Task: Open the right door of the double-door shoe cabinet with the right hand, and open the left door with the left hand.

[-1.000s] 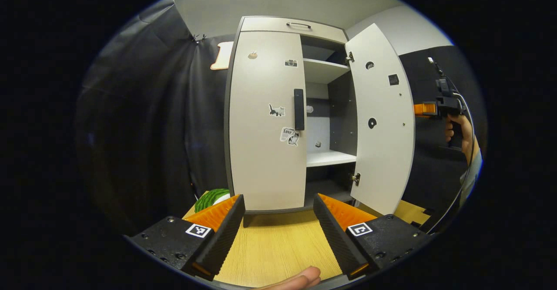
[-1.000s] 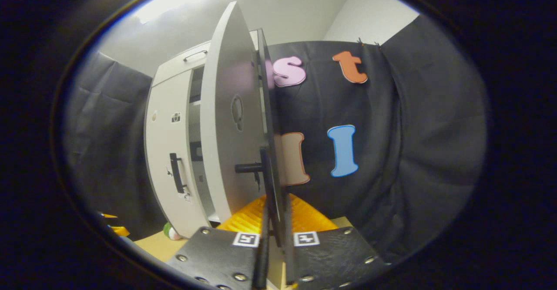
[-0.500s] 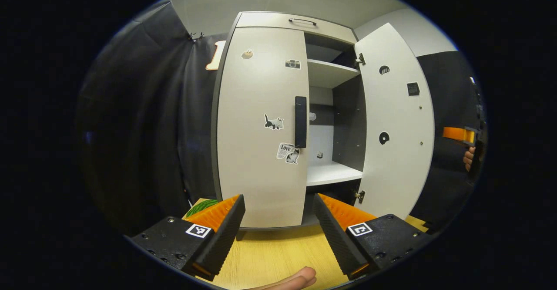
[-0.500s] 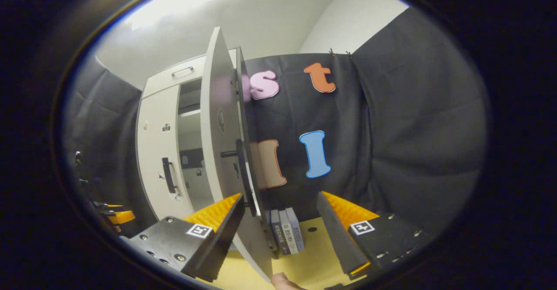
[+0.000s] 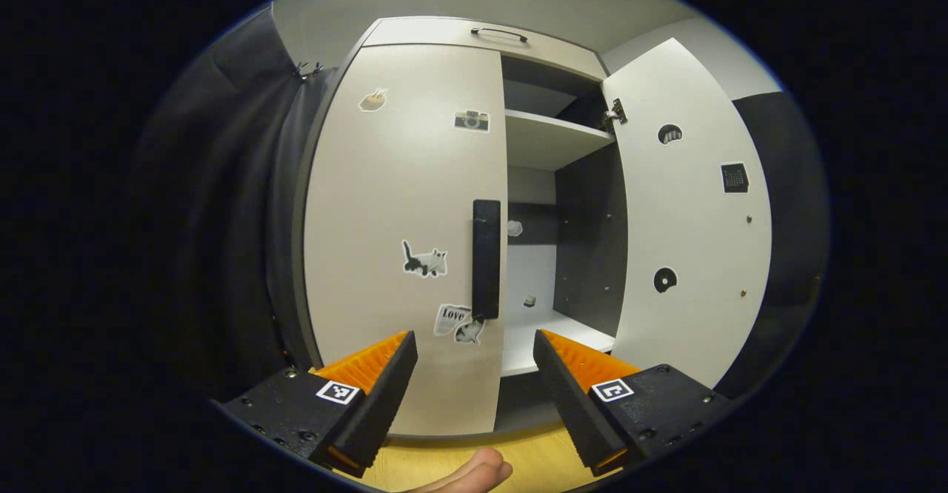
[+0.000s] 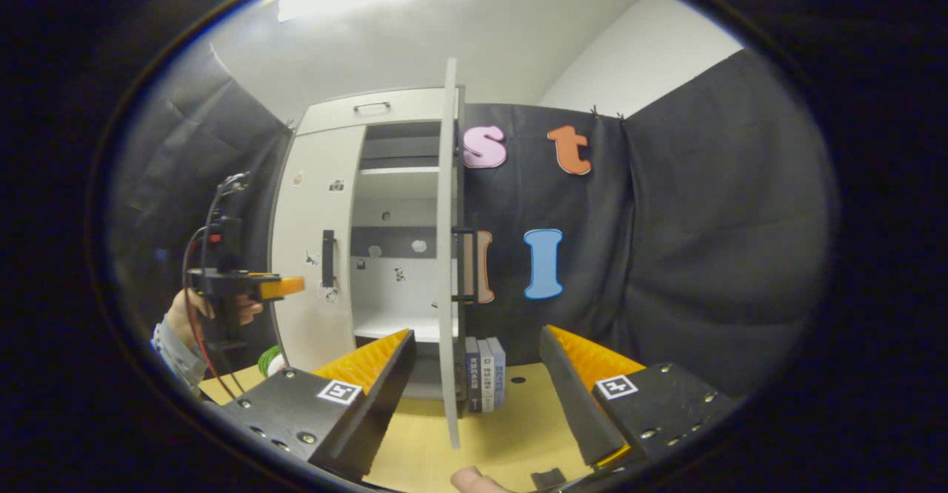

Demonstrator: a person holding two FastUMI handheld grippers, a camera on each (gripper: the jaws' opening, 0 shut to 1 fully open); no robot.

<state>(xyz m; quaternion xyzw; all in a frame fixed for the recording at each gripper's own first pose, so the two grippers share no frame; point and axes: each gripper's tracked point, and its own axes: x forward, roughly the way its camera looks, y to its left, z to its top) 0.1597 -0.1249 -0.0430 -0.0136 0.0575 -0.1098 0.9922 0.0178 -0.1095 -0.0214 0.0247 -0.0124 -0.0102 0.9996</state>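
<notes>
The grey double-door shoe cabinet [image 5: 444, 34] fills the left gripper view. Its left door [image 5: 392, 204] is closed, and its black vertical handle [image 5: 486, 257] stands just above and ahead of my open left gripper [image 5: 474, 393], apart from both fingers. The right door [image 5: 689, 212] is swung wide open, showing the shelves [image 5: 544, 138]. In the right gripper view that right door [image 6: 446, 256] appears edge-on with its handle [image 6: 466, 265] beyond my open, empty right gripper [image 6: 474, 393]. The left gripper [image 6: 278, 286], held by a hand, points at the left door [image 6: 315, 256].
Several books [image 6: 485, 374] stand on the wooden table [image 6: 518, 419] behind the open door. A green object [image 6: 268, 360] lies at the cabinet's left foot. Black cloth walls close in on both sides. A fingertip [image 5: 466, 474] shows at the bottom edge.
My right gripper opened, let go of the right door's handle and drew back; the door stays open. My left gripper moved closer to the left door's handle.
</notes>
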